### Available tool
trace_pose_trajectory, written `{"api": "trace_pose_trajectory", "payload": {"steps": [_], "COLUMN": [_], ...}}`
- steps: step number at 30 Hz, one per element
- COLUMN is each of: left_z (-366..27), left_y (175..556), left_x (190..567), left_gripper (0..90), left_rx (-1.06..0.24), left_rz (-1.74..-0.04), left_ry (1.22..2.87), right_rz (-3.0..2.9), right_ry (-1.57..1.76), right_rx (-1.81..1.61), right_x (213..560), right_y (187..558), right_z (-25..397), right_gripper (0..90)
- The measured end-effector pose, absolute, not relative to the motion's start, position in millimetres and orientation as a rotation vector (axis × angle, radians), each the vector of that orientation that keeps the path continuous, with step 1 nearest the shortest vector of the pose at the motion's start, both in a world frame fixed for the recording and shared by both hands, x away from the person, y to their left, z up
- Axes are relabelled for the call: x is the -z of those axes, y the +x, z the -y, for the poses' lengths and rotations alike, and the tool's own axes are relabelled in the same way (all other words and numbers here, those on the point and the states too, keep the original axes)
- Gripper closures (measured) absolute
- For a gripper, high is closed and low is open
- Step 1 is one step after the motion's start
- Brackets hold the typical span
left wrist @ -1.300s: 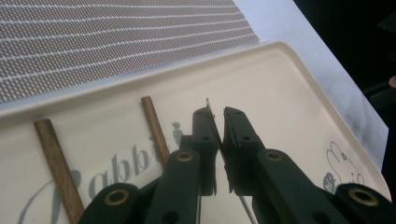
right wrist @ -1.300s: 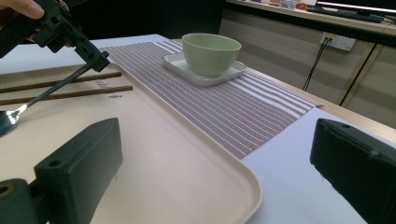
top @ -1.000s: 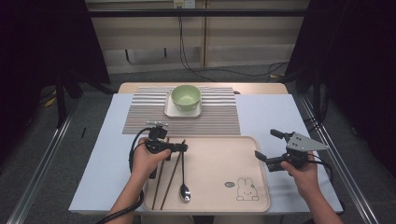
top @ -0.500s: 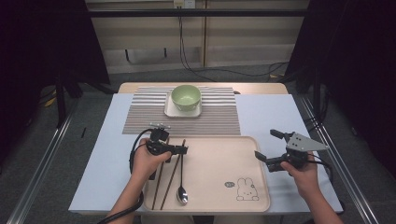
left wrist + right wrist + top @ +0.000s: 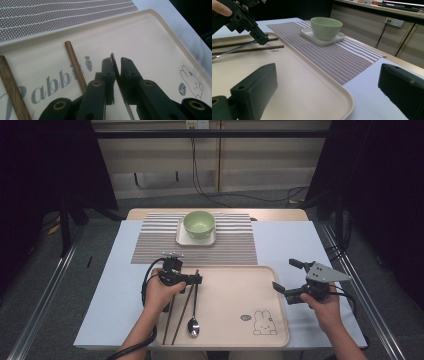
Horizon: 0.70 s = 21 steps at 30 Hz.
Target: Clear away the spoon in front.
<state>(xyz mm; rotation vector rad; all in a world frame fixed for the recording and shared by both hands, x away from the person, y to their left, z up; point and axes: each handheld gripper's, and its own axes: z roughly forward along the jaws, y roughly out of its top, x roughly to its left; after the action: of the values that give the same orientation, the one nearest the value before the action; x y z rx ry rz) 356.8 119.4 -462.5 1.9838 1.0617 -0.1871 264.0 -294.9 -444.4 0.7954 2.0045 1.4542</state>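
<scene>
Left claw (image 5: 196,279) pinching spoon (image 5: 193,325) handle — tray (image 5: 235,340) holds spoon, chopsticks (image 5: 176,312); right claw (image 5: 289,275) spread.

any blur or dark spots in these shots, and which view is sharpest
High view: sharpest across the table, tray evenly lit, the room to both sides black. Left gripper view: the jaws at the bottom are soft, the tray print and chopstick crisper, and the spoon handle between the jaws shows as a dark edge. Right gripper view: near jaws blurred, bowl fairly sharp.
</scene>
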Motion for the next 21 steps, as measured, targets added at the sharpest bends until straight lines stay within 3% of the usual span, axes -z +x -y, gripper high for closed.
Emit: {"api": "trace_pose_trajectory", "payload": {"steps": [21], "left_z": [-111.7], "left_y": [355.3], "left_x": [471.3], "left_gripper": [78.5], "left_rx": [0.167], "left_rz": [-1.070], "left_ry": [2.010], "right_rz": [-2.005], "right_ry": [0.792], "right_rx": [-1.456], "right_x": [444.2], "right_y": [264.1], "right_z": [294.9], "right_gripper": [1.8]}}
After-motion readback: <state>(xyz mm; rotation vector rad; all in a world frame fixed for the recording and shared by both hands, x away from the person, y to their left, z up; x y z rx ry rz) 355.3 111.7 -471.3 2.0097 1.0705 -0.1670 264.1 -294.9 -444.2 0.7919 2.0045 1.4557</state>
